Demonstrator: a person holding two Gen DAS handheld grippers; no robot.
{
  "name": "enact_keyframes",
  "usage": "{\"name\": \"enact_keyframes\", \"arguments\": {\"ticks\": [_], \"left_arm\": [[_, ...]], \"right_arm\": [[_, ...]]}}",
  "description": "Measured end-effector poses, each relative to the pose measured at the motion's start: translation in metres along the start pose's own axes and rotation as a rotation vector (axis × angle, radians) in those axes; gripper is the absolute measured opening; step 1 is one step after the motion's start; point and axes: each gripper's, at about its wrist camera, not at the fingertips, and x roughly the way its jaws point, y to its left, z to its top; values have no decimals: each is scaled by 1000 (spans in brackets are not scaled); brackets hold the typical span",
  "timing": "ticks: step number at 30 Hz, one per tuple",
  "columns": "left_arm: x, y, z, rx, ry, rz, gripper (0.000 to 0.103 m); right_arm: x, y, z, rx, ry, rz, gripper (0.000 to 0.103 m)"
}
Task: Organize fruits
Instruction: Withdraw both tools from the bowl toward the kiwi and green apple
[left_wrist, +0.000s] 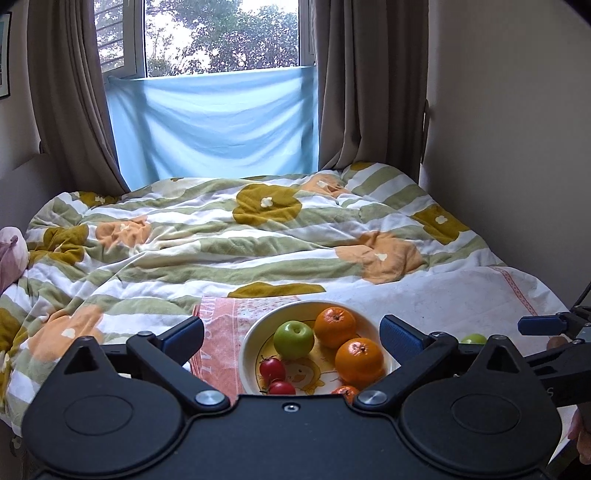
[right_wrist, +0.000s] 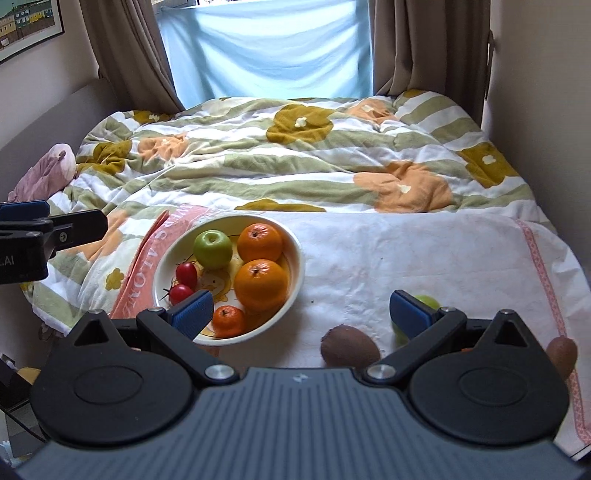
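You are partway through sorting the fruit. A shallow cream bowl (right_wrist: 295, 254) with a cartoon print inside sits on a white cloth (right_wrist: 424, 258) spread over the near end of a bed, and it already holds six pieces: a green apple (right_wrist: 213, 249) at the far left, two large oranges (right_wrist: 259, 242) in the middle and right, two small red tomatoes (right_wrist: 186, 274) on the left with stems attached, and a small mandarin (right_wrist: 229, 320) at the near rim.

Three pieces remain outside, all on the cloth to the right of the bowl and near you: a brown fuzzy kiwi (right_wrist: 349, 349), a second kiwi (right_wrist: 562, 352) at the far right edge, and a green fruit (right_wrist: 428, 301) mostly hidden behind a gripper finger.

Your right gripper (right_wrist: 301, 314) is spread wide and holds nothing; it hangs over the near rim of the bowl and the first kiwi. Your left gripper (left_wrist: 291, 334) is also wide open and empty, above the bowl.

The fruit looks smooth, glossy and possibly artificial. A striped, flowered quilt (right_wrist: 295, 155) covers the rest of the bed.
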Motion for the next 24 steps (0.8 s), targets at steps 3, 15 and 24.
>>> {"name": "enact_keyframes", "arguments": {"ticks": [3,15,24], "left_arm": [[-5,-18,-1,-4,-7,19,103],[11,-103,-12,-65,69,64,103],[55,-160,-46,-107,170,43,103]], "right_arm": [[-11,-21,1,-22,-32,6,103],[-13,-109,2,-118,-44,119,103],[18,-162,-2,-146,-39,203,103]]}}
